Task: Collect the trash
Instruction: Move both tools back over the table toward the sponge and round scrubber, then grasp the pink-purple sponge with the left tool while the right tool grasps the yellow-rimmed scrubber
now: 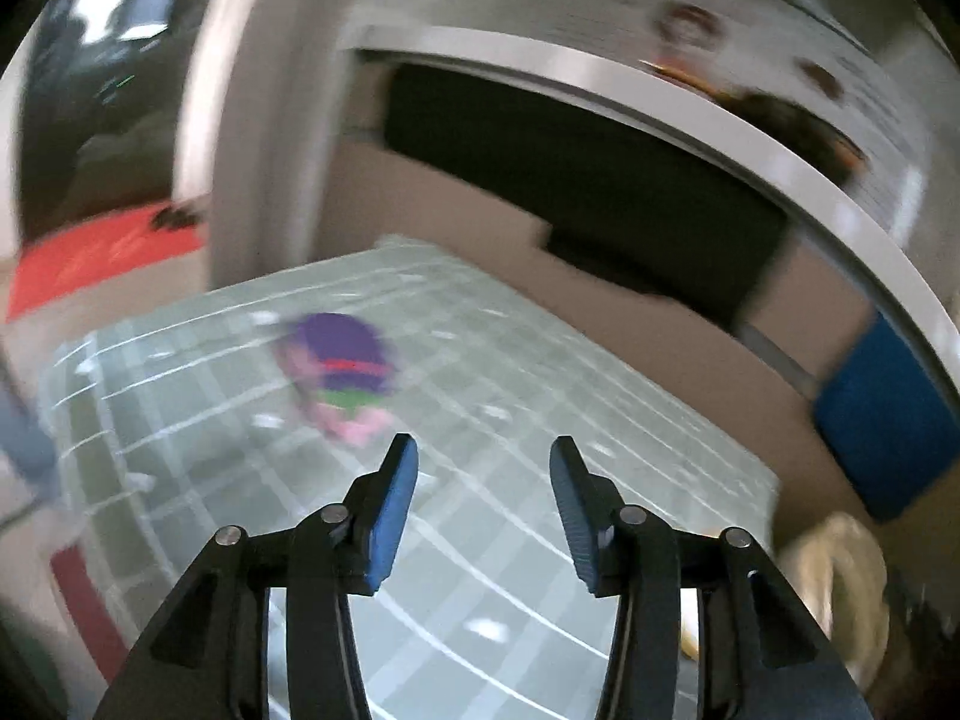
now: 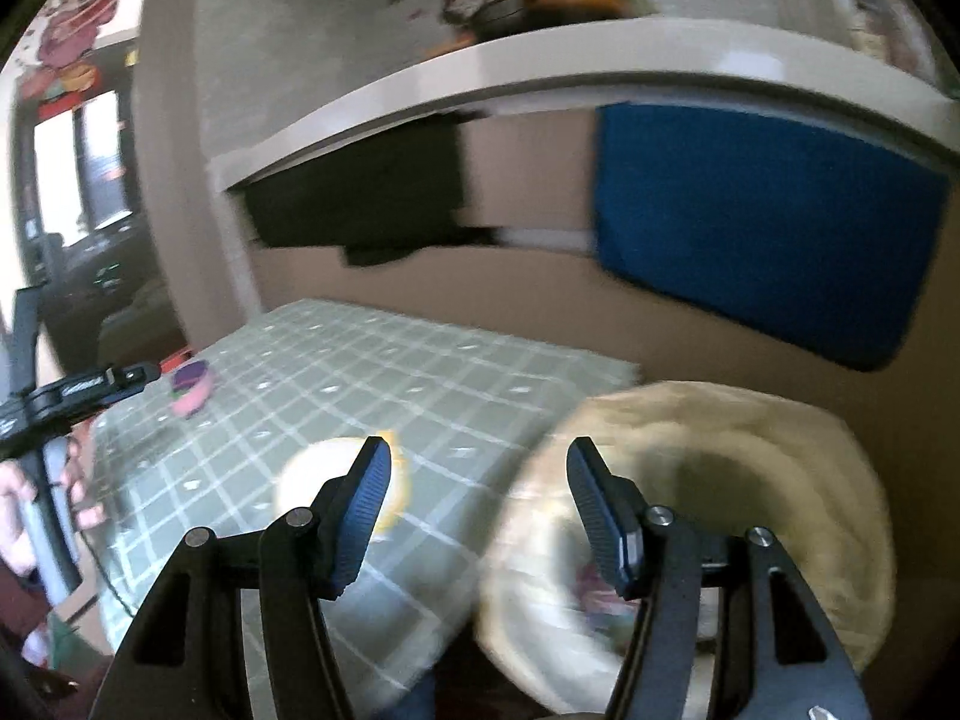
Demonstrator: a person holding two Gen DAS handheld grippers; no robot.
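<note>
A purple, green and pink wrapper (image 1: 342, 375) lies on the green checked tablecloth (image 1: 540, 420), ahead and left of my open, empty left gripper (image 1: 483, 462). It also shows in the right wrist view (image 2: 191, 387) at the table's far left. My right gripper (image 2: 480, 465) is open and empty, above the gap between the table and a cream woven basket (image 2: 750, 480) that holds some colourful scraps (image 2: 594, 594). A pale round piece with a yellow rim (image 2: 318, 474) lies on the cloth behind the right gripper's left finger. Both views are blurred.
The basket (image 1: 840, 576) stands off the table's right edge. A blue cushion (image 2: 768, 228) and a dark cloth (image 2: 372, 198) hang under a white ledge (image 2: 540, 60) beyond the table. The other hand-held gripper (image 2: 72, 396) shows at the left.
</note>
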